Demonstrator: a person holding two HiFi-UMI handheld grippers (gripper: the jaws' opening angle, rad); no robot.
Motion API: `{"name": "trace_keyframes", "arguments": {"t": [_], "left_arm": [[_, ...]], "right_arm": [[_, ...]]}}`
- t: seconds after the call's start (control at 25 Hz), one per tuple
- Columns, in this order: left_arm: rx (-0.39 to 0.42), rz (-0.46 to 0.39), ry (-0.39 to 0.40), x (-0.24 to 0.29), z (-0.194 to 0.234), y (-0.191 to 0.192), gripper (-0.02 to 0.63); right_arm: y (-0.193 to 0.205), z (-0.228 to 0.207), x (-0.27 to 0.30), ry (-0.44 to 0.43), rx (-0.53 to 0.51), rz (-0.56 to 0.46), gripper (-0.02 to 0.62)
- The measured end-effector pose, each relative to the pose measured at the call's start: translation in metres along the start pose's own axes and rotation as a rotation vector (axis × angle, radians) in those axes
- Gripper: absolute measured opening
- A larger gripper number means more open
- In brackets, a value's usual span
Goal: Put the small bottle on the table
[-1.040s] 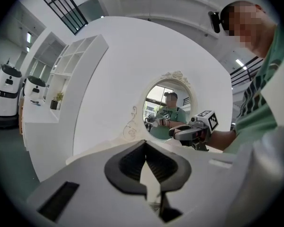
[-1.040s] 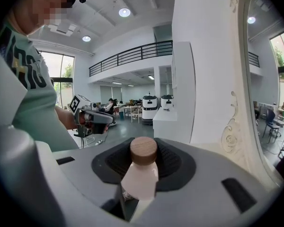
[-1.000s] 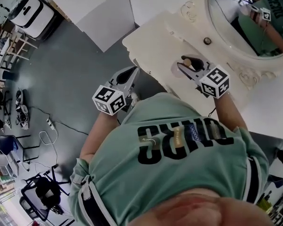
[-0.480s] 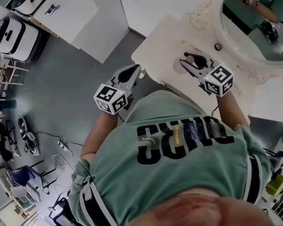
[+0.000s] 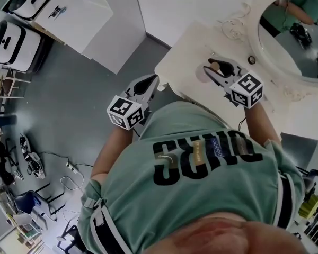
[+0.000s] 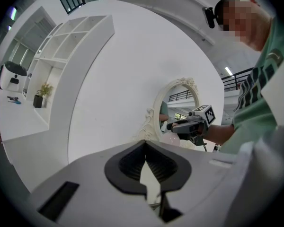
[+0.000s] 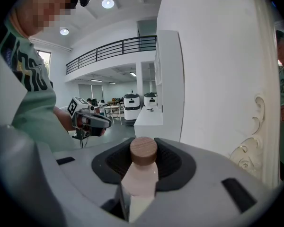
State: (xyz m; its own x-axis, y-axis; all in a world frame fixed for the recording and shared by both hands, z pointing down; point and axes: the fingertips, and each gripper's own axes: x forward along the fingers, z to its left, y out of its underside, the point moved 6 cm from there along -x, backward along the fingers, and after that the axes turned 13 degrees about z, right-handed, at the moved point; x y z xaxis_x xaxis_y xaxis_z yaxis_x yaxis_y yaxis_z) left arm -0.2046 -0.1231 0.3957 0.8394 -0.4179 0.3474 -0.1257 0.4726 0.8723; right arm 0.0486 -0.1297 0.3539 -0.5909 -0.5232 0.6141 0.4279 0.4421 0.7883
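Over near-left part of white table (image 5: pixel 183 67): right gripper (image 5: pixel 216 72) clamped on small bottle (image 7: pixel 140 174), jaws partway apart round pale body, wooden cap pointing forward past pads. Lengthwise grip likely for secure carry; probably needs tilting to stand bottle on base. Bottle not released, seemingly above tabletop. Left gripper (image 5: pixel 148 80): jaws together, nothing held, off table's left over floor, probably to stay clear. Count: one bottle, two grippers, one table, one mirror (image 5: pixel 294 36) far right.
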Motion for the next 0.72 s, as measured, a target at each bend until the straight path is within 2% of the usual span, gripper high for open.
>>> {"name": "trace_keyframes", "arguments": {"t": [0.2,0.44,0.72], "left_arm": [[-0.031,0.000,-0.046,0.014,0.004,-0.003,0.009],[-0.075,-0.019,-0.144,0.054,-0.001,-0.005,0.009],[-0.099,-0.009,-0.226,0.081,0.003,-0.011,0.009]], "right_arm": [[-0.006,-0.023,0.004,-0.044,-0.027,0.003,0.120],[0.001,-0.066,0.005,-0.120,-0.071,0.000,0.120],[0.006,-0.100,0.017,-0.161,-0.087,0.003,0.120]]}}
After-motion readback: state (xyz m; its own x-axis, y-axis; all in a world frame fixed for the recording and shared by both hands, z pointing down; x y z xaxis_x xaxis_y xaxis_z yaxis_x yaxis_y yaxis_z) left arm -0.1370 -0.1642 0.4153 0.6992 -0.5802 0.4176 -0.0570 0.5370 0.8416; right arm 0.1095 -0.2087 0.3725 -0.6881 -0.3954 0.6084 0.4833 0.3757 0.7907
